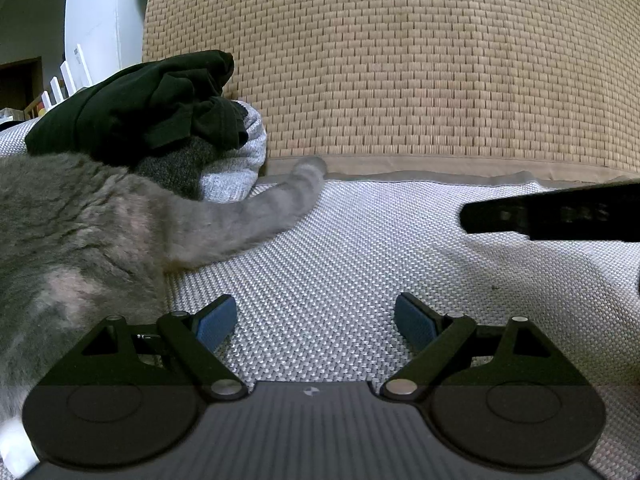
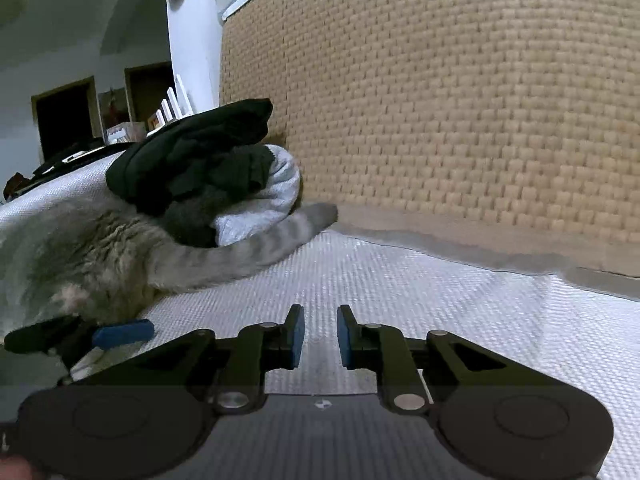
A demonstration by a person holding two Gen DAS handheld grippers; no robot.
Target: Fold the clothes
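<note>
Your left gripper (image 1: 315, 322) stood wide open and empty; your right gripper (image 2: 320, 338) stood narrowly open, holding nothing. The clothes pile (image 1: 160, 120) lay far left on the mattress (image 1: 360, 240), touching the cat (image 1: 100, 240).

One cat (image 1: 80, 240) is counted, grey and furry, with one tail (image 1: 288, 196) stretched out. Three garments are seen in one pile: one black (image 1: 140, 104), one dark grey (image 1: 176, 168), one light grey (image 1: 236, 160) (more may be hidden beneath). Two grippers are counted, left (image 1: 316, 316) and right (image 2: 320, 336), each with two blue-padded fingers (image 2: 297, 336). One woven mat (image 1: 440, 60) stands behind.
</note>
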